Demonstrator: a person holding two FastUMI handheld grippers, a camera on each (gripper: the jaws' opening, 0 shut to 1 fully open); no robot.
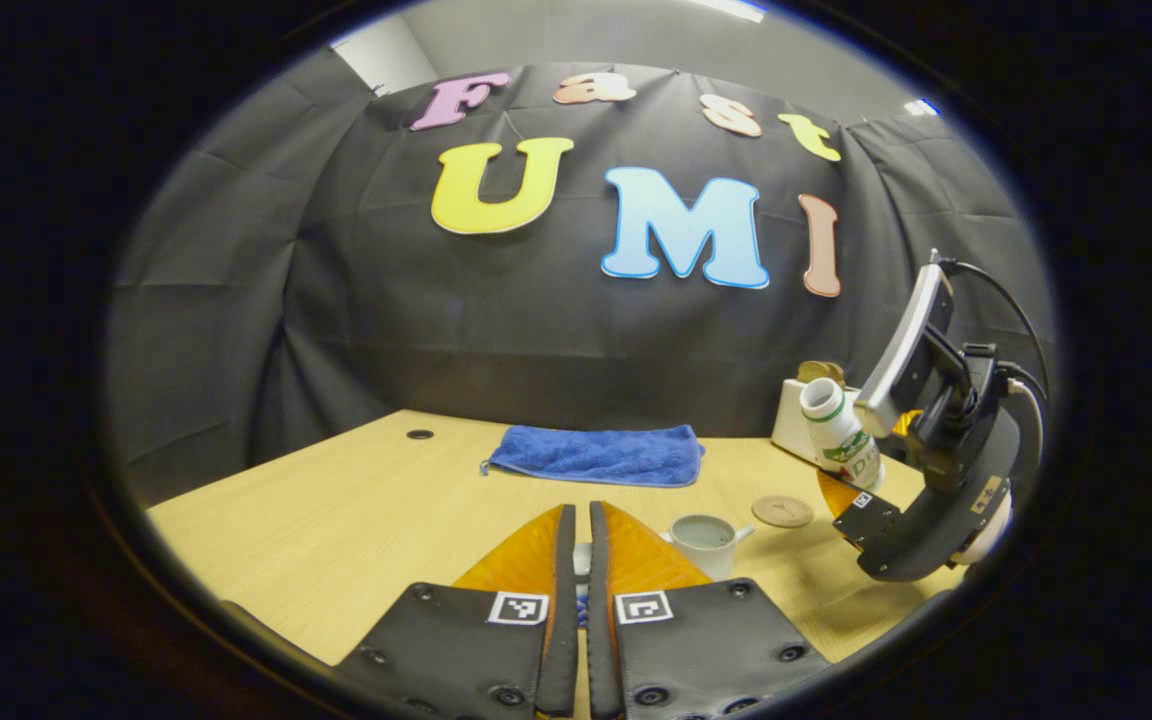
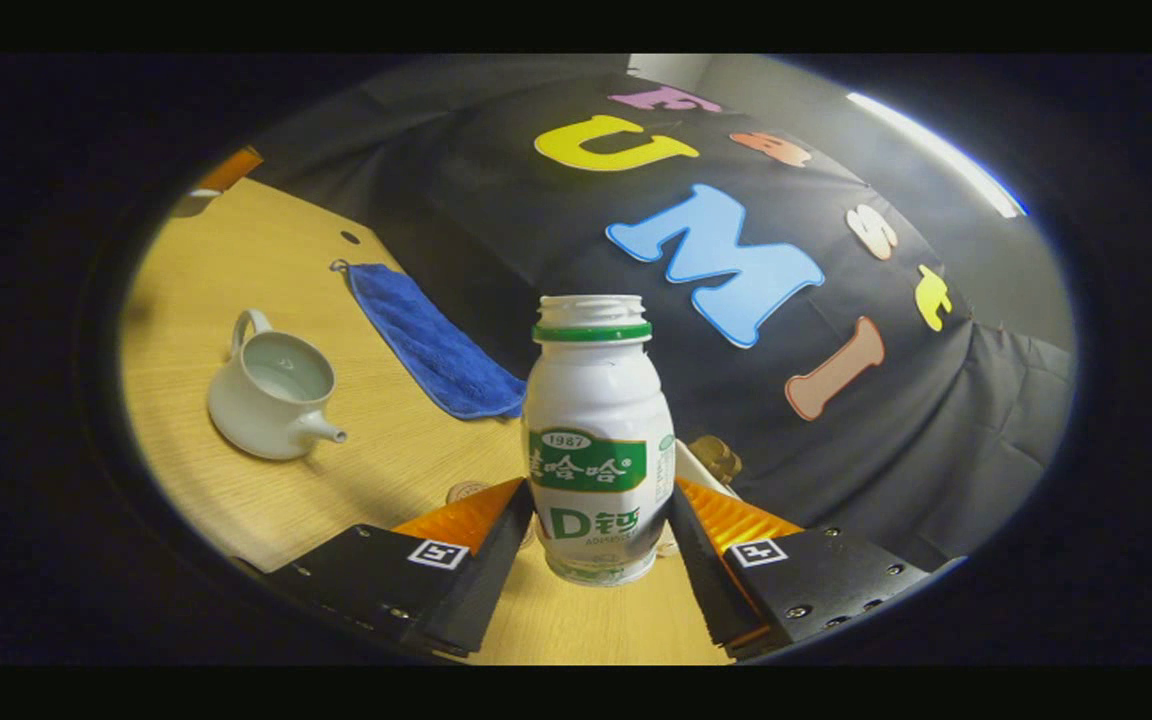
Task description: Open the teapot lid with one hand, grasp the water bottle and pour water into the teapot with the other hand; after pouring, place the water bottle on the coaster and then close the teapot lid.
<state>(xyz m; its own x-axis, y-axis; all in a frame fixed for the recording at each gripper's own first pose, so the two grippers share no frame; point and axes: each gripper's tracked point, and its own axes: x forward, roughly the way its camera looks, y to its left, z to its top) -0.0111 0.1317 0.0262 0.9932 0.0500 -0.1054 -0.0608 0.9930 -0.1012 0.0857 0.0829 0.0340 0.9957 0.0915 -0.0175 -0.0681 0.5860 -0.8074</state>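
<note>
White teapot (image 2: 273, 395) at nine o'clock stands lidless; right gripper (image 2: 598, 545) fingers clamp the water bottle (image 2: 595, 440), left gripper (image 1: 576, 570) fingers nearly together, perhaps on the lid; pouring, coaster (image 1: 782, 511) and closing remain.

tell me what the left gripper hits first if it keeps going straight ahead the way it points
Probably the blue towel lying on the table ahead of the left gripper; depth is unclear. The teapot sits just off to its right.

The booth was lit evenly from ceiling strip lights (image 2: 936, 150) overhead, bright on the pale worktop (image 1: 336, 520), dim against the black cloth. Shadows on the worktop were soft and faint. Both views bowed strongly toward their rims, where straight edges curved and detail smeared; the centres stayed sharp.
</note>
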